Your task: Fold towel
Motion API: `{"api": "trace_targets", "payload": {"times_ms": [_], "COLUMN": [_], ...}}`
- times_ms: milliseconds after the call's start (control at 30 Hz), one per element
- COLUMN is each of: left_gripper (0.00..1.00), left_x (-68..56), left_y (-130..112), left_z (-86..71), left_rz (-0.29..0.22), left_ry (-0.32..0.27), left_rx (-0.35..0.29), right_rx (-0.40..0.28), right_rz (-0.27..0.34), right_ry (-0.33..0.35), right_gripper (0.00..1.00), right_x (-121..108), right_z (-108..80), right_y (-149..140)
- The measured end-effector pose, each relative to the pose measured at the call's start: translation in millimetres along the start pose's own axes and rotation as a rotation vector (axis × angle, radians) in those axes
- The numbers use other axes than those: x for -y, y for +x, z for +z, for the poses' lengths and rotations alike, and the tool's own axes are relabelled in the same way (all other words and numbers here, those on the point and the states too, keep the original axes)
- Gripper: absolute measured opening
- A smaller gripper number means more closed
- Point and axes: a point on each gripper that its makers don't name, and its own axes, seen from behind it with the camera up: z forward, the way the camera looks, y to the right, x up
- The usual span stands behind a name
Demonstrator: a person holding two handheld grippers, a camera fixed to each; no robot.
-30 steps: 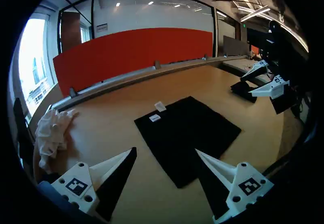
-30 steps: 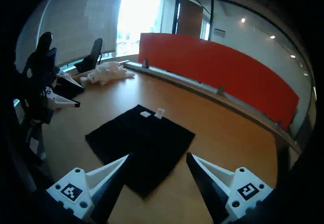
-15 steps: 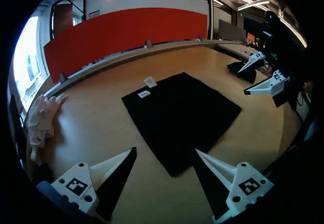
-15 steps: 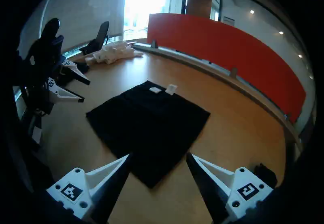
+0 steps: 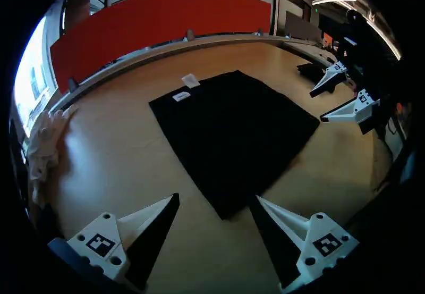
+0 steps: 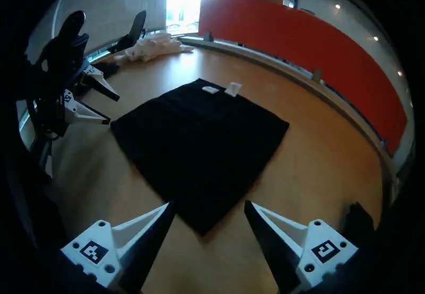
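Note:
A black towel [image 5: 234, 129] lies spread flat on the wooden table [image 5: 117, 156], with two white tags [image 5: 185, 87] at its far corner. My left gripper [image 5: 213, 204] hovers open just above and short of the towel's near corner. In the right gripper view the same towel [image 6: 199, 145] lies flat, and my right gripper [image 6: 209, 209] stands open over its near corner. The right gripper [image 5: 340, 94] also shows off the towel's right side in the left gripper view. The left gripper [image 6: 98, 100] shows at the towel's left side in the right gripper view. Nothing sits between either pair of fingers.
A crumpled white cloth [image 5: 45, 148] lies at the table's left edge, also seen as a white heap [image 6: 156, 45] far back. A red partition [image 5: 159, 25] runs along the table's far side. A dark object [image 5: 313, 70] sits at the far right. Office chairs [image 6: 133, 33] stand by the window.
Both grippers have moved forward and tilted down toward the towel; its near corners now lie close to the fingertips. The towel itself has not moved. Both stay open.

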Motion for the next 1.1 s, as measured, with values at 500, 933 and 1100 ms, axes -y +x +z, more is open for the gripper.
{"api": "trace_targets", "payload": {"times_ms": [500, 933, 1100], "left_gripper": [0.96, 0.83, 0.8], "left_x": [-12.7, -11.3, -11.7], "left_y": [-18.6, -21.6, -21.5], "left_z": [16.3, 17.3, 16.4], "left_rz": [-0.03, 0.005, 0.007], "left_ry": [-0.054, -0.036, -0.037], "left_rx": [0.084, 0.118, 0.127], "right_rx": [0.065, 0.1, 0.098], "right_rz": [-0.019, -0.022, -0.004], "right_ry": [0.035, 0.068, 0.076], "right_gripper": [0.92, 0.72, 0.66], "right_x": [-0.7, 3.7, 4.5], "right_z": [9.5, 12.6, 13.0], "right_y": [-23.3, -33.1, -34.1]}}
